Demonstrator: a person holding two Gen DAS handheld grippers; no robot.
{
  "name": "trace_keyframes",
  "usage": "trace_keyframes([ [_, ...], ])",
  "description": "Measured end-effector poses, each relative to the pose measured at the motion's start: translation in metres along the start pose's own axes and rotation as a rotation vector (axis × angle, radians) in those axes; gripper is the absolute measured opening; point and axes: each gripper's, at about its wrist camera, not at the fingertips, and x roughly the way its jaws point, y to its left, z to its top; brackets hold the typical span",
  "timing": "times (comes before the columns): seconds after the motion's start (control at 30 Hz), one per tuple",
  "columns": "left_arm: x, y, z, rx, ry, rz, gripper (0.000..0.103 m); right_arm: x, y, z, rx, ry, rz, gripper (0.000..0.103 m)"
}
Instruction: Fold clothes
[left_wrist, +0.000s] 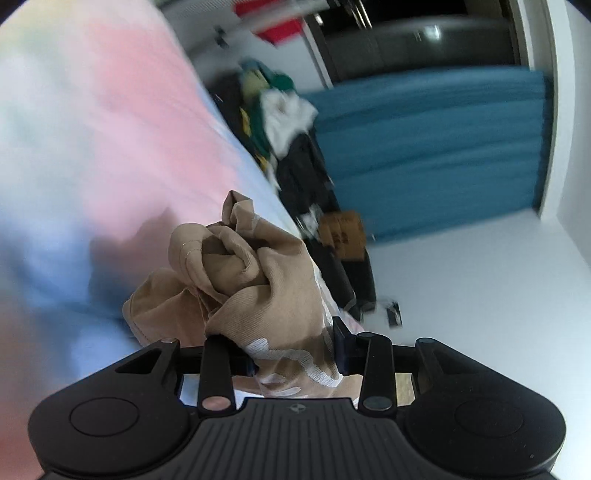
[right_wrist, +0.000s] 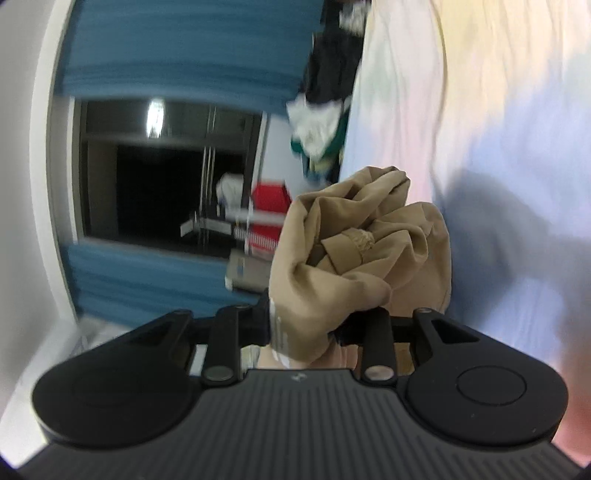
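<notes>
A tan garment with white embroidered lettering (left_wrist: 251, 280) is bunched between the jaws of my left gripper (left_wrist: 295, 347), which is shut on it and holds it above the pastel bed sheet (left_wrist: 92, 147). My right gripper (right_wrist: 314, 325) is shut on another bunched part of the same tan garment (right_wrist: 358, 254), also lifted beside the sheet (right_wrist: 498, 147). The fingertips of both grippers are hidden in the cloth. Both views are tilted and blurred.
A pile of dark, white and green clothes (left_wrist: 288, 122) lies along the bed's edge, also in the right wrist view (right_wrist: 325, 110). A blue curtain (left_wrist: 443, 147), a dark window (right_wrist: 166, 184), a cardboard box (left_wrist: 343, 232) and white floor (left_wrist: 480, 277) lie beyond.
</notes>
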Motion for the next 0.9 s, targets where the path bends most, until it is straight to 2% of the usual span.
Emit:
trace_keyframes([
  [0.1, 0.077, -0.035, 0.000, 0.045, 0.074, -0.021, 0.038, 0.006, -0.005, 0.062, -0.013, -0.074, 0.003, 0.034],
  [0.23, 0.173, -0.056, -0.011, 0.040, 0.128, -0.079, 0.038, 0.017, -0.011, 0.140, -0.085, -0.134, 0.001, 0.034],
  [0.37, 0.236, -0.060, -0.032, 0.104, 0.158, -0.077, 0.038, 0.018, -0.034, 0.183, -0.161, -0.199, -0.017, 0.034],
  [0.47, 0.259, -0.044, -0.047, 0.142, 0.191, -0.028, 0.038, 0.020, -0.070, 0.189, -0.148, -0.173, -0.076, 0.034],
  [0.53, 0.260, -0.027, -0.055, 0.168, 0.230, 0.017, 0.038, 0.022, -0.095, 0.192, -0.136, -0.151, -0.117, 0.034],
  [0.6, 0.261, -0.009, -0.063, 0.195, 0.268, 0.063, 0.038, 0.017, -0.115, 0.179, -0.115, -0.104, -0.146, 0.034],
  [0.7, 0.240, 0.011, -0.073, 0.277, 0.324, 0.087, 0.039, 0.007, -0.144, 0.155, -0.088, -0.028, -0.187, 0.034],
  [0.8, 0.238, 0.032, -0.076, 0.315, 0.380, 0.134, 0.041, 0.005, -0.160, 0.134, -0.079, 0.018, -0.261, 0.035],
  [0.9, 0.236, 0.039, -0.082, 0.364, 0.379, 0.169, 0.047, 0.008, -0.165, 0.123, -0.082, 0.035, -0.309, 0.036],
])
